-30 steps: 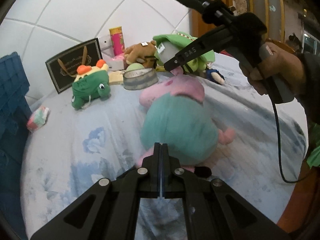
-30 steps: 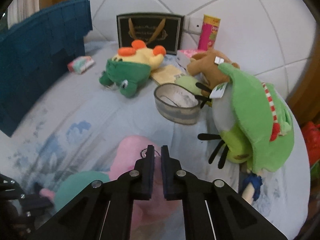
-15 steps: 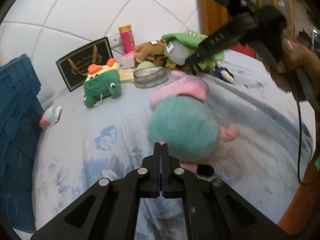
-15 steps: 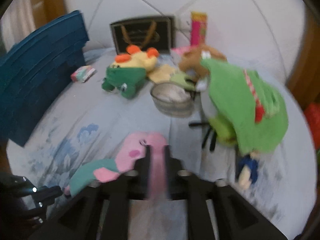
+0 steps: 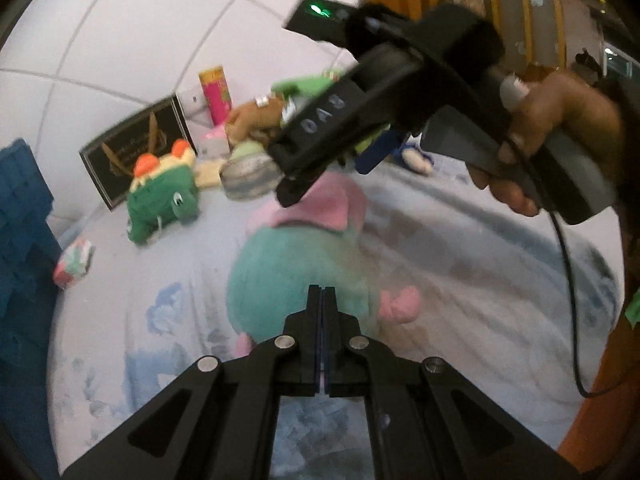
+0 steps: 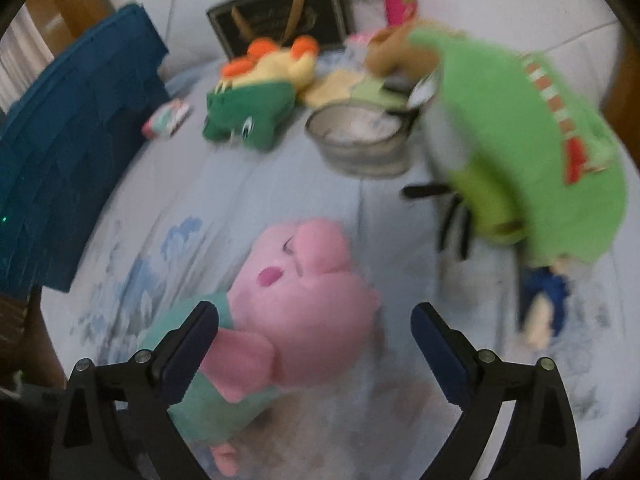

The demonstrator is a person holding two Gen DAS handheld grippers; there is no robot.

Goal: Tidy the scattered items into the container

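A pink pig plush (image 6: pixel 308 292) in a teal dress (image 5: pixel 288 276) lies on the flowered bed sheet (image 5: pixel 460 264). My right gripper (image 6: pixel 316 318) hangs over its head. The jaws are opening wide, the head lies between the dark blue pads (image 6: pixel 192 344), and they do not press on it. A hand (image 5: pixel 560 120) holds that gripper above the pig in the left wrist view. My left gripper (image 5: pixel 322 294) is shut and empty, just short of the pig's teal back. The blue crate (image 6: pixel 72 152) stands at the left edge of the bed.
Further back lie a green and yellow plush (image 6: pixel 256 116), a grey round tin (image 6: pixel 360 144), a big green plush (image 6: pixel 520 140), a brown plush (image 5: pixel 256 116) and a small blue doll (image 6: pixel 544 292). A small packet (image 5: pixel 74 260) lies by the crate. A black gift bag (image 5: pixel 136 148) and pink can (image 5: pixel 216 94) stand against the headboard.
My right gripper went from shut to wide open and tipped down over the pig's head. The left gripper stayed shut and shifted slightly sideways.
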